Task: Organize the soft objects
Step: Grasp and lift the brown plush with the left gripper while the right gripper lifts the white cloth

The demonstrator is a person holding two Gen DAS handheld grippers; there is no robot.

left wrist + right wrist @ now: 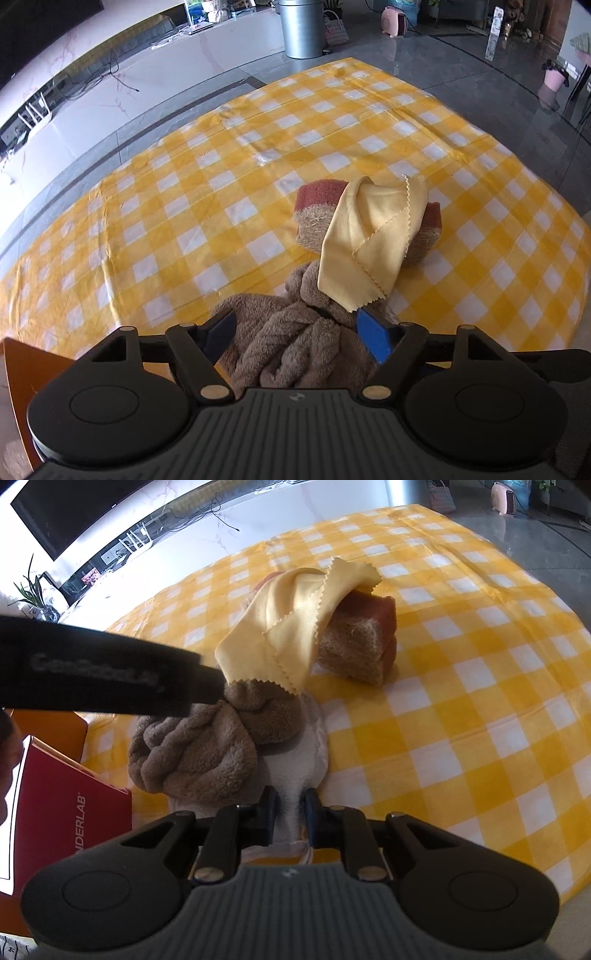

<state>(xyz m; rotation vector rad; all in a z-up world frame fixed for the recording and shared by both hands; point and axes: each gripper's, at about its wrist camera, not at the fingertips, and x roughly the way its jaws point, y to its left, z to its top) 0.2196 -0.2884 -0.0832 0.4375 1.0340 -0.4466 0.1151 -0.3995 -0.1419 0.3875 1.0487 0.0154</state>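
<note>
In the right wrist view, a black bar (103, 668) crossing the left side carries pale grey lettering, blurred; it seems to read "GenRobotLab", though the middle letters cannot be made out for sure. Below it, at the left edge, a red box (70, 812) bears white capitals running up its side: "NDERLAB", with the start of the word cut off. The left wrist view shows no readable text.

Yellow-white check tablecloth (229, 192); red box (70, 823) at near-left edge; metal bin (301, 29), pink heater (394, 20) on floor.
</note>
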